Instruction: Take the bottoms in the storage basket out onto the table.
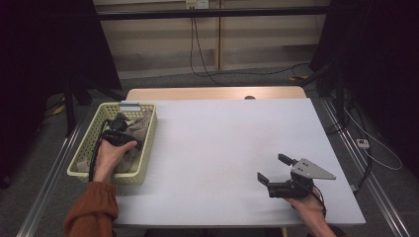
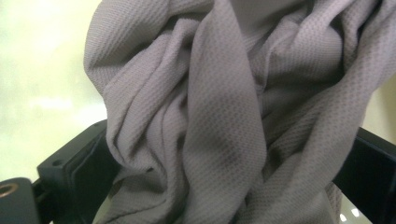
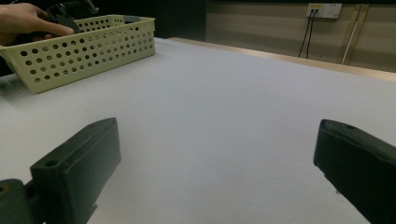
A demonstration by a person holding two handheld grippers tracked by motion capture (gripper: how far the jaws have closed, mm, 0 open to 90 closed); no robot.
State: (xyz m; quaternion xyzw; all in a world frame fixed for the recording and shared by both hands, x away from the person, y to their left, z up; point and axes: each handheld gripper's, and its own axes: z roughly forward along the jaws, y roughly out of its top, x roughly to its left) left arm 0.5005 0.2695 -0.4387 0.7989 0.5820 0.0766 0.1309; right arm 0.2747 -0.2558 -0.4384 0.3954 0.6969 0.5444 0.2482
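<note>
Table [image 1: 222, 148]: a white top takes up most of the high view, with a strip of pale wood along its far edge; its middle is bare.
Basket [image 1: 148, 148]: a pale yellow plastic basket with perforated walls sits at the table's left edge, long side running away from the person. In the right gripper view it [image 3: 79, 51] stands far off at the upper left.
Cloth [image 2: 224, 116]: a grey-mauve fabric with a fine waffle weave lies bunched inside the basket. In the high view it [image 1: 141, 123] shows at the basket's far right part.
Left hand [image 1: 109, 154]: reaches in over the basket's near end; an orange-brown sleeve covers the forearm.
Left gripper [image 1: 120, 129]: held down inside the basket, pointing into the cloth. In its own view the folds hang between the two black jaws, which stand wide on either side; whether they press the fabric cannot be told.
Right hand [image 1: 309, 205]: rests near the table's front right corner.
Right gripper [image 1: 273, 168]: sits low over the bare table, well apart from the basket, aimed toward it. Its jaws are spread wide with nothing between them.
</note>
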